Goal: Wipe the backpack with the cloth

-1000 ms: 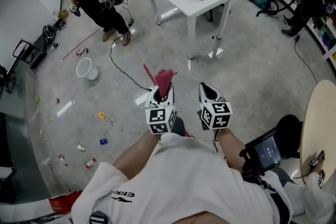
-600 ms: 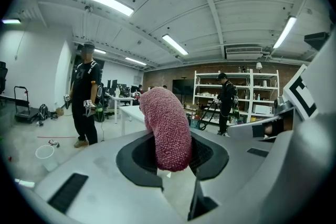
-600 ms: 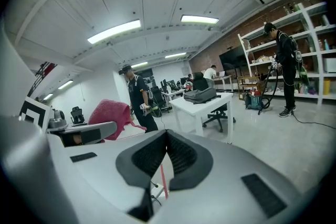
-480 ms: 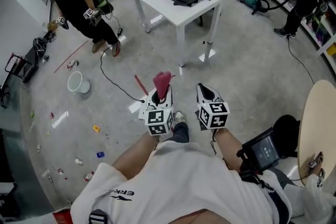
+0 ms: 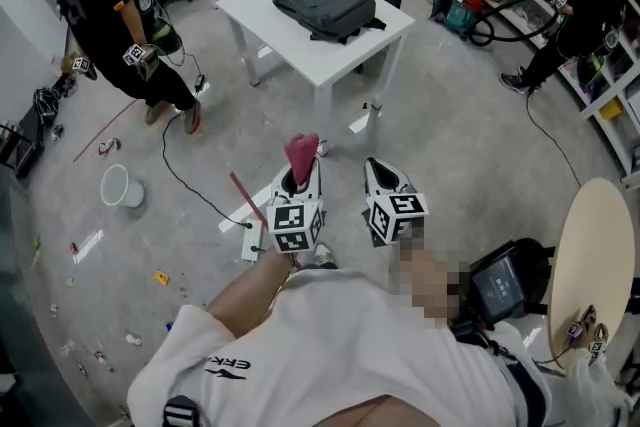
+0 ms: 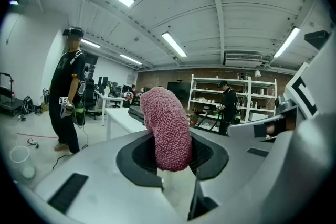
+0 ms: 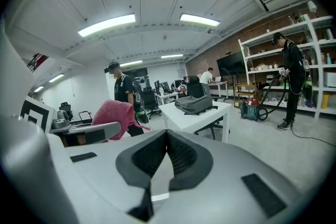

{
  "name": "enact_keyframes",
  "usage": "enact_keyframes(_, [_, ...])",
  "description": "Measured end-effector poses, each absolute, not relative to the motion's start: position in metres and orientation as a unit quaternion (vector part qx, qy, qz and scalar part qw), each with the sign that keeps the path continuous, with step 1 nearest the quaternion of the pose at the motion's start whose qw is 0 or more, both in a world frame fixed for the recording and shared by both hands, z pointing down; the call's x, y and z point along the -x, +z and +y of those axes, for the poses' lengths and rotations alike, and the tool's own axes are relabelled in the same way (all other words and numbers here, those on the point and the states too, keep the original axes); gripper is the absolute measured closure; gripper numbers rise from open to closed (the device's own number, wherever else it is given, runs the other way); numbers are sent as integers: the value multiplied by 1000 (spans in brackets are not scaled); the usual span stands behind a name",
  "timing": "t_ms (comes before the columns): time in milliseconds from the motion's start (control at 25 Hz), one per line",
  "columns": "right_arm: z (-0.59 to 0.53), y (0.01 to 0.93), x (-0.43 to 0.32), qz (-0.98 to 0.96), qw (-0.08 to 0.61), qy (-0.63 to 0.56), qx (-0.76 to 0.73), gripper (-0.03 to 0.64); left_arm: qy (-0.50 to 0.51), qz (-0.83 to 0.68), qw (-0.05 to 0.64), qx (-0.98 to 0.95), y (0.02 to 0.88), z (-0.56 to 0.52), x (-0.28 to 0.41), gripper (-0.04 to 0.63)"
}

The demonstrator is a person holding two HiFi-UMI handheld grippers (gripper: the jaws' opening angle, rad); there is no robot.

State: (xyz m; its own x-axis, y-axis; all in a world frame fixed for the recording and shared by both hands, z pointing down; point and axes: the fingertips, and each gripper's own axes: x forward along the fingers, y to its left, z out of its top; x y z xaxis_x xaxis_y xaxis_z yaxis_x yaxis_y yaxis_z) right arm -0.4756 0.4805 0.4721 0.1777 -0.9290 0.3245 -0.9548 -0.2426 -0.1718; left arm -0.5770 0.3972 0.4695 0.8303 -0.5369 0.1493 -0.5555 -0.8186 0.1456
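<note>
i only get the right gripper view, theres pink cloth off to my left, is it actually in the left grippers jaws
Observer: Yes. In the left gripper view the pink cloth is clamped between the jaws of the left gripper and stands up out of them.
Operator: what's on the floor on the way to the table
Observer: The head view shows bare concrete up to the white table. A white bucket sits well off to the left.
Operator: where on the top is the bag
Observer: From above, the backpack lies flat over the far right part, and the near left part is bare.
</note>
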Motion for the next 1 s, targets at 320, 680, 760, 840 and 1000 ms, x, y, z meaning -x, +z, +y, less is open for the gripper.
enact_keyframes(320, [422, 475, 426, -601, 38, 182, -777, 614, 53, -267, 93, -958, 472, 340, 524, 499])
enact_keyframes(680, [378, 473, 362, -612, 30, 186, -768, 614, 69, -284, 91, -952, 473, 298, 472, 499])
enact_keyframes(760, [368, 472, 342, -618, 26, 187, -763, 614, 71, -295, 89, -949, 472, 289, 456, 499])
enact_keyframes(840, [360, 472, 322, -627, 25, 190, -755, 614, 72, -308, 90, -944, 471, 283, 439, 499])
enact_keyframes(1000, [344, 467, 277, -644, 23, 187, -741, 614, 72, -329, 88, -937, 467, 271, 398, 499])
